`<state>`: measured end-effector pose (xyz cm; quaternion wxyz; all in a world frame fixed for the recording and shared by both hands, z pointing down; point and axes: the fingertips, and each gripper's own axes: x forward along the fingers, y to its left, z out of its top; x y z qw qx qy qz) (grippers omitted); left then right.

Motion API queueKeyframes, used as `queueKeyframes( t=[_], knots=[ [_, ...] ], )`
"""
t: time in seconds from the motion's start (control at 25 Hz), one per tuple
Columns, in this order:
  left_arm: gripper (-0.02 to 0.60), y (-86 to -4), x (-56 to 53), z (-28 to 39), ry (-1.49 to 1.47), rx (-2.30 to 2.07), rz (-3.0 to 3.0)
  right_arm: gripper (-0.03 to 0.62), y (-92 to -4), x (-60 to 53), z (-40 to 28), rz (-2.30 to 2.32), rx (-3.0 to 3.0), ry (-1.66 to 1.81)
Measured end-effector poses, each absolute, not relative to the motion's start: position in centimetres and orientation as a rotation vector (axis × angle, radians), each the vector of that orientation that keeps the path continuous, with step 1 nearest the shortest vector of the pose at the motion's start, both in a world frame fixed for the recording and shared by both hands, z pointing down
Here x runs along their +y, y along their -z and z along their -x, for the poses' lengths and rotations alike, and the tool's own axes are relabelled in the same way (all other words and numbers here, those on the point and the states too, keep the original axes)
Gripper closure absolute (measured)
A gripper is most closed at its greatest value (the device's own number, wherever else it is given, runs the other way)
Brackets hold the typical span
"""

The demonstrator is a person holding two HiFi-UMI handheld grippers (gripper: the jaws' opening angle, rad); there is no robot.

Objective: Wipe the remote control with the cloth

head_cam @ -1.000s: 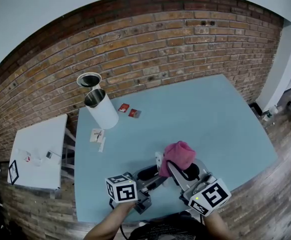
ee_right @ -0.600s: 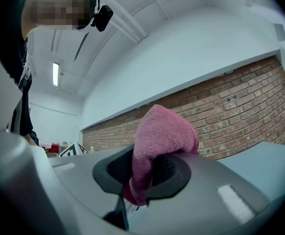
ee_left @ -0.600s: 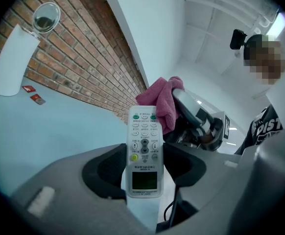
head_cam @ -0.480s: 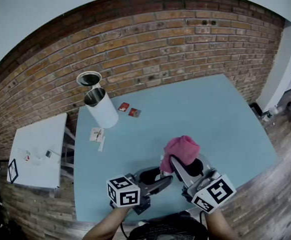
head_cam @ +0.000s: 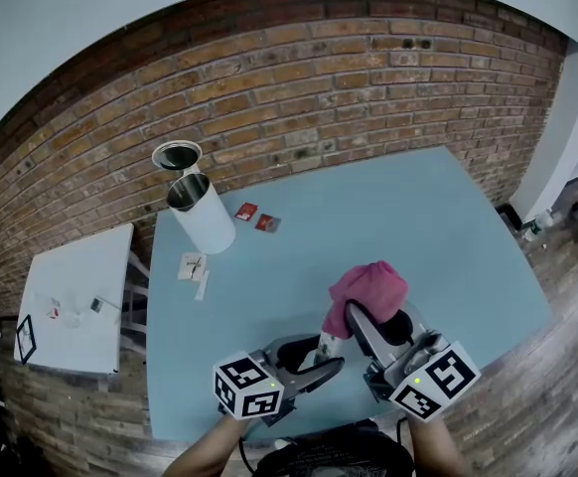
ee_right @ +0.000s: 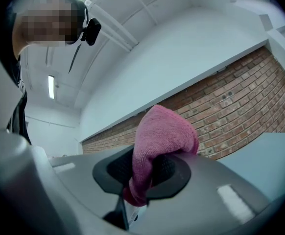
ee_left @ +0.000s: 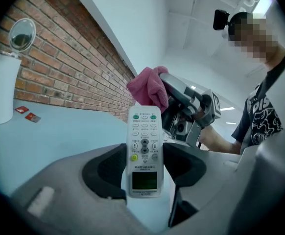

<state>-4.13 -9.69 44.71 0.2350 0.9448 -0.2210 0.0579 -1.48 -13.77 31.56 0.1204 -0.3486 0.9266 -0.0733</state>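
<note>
Cloth (head_cam: pixel 370 288) pinched in right tool (ee_right: pixel 150 173) has shifted rightward; left tool (ee_left: pixel 143 169) pinches remote (ee_left: pixel 144 146).

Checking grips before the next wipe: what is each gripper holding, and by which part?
Left gripper clamps the remote control by its display end, across its long sides. Right gripper pinches the pink cloth by a bunched fold.
</note>
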Motion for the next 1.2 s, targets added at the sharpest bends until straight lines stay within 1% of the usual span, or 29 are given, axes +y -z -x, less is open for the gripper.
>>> queueKeyframes(
  t=[0.16, 0.76, 1.0, 1.2],
  knots=[
    [0.345, -45.1, -9.4, 4.2, -0.259, -0.614, -2.657, 0.531, -31.2, -13.6, 1.5, 0.981, 2.727, 0.213],
    [0.345, -44.5, -7.5, 2.8, -0.36, -0.488, -2.806, 0.531, -32.3, -14.5, 1.7, 0.964, 2.747, 0.272],
    [0.345, -43.7, -7.3, 2.9, -0.303, -0.453, -2.808, 0.531, -31.4, -15.4, 0.9, 0.947, 2.713, 0.297],
    [0.345, -42.6, -7.2, 2.8, -0.201, -0.394, -2.795, 0.531, -32.1, -15.6, 1.3, 0.835, 2.688, 0.444]
  ],
)
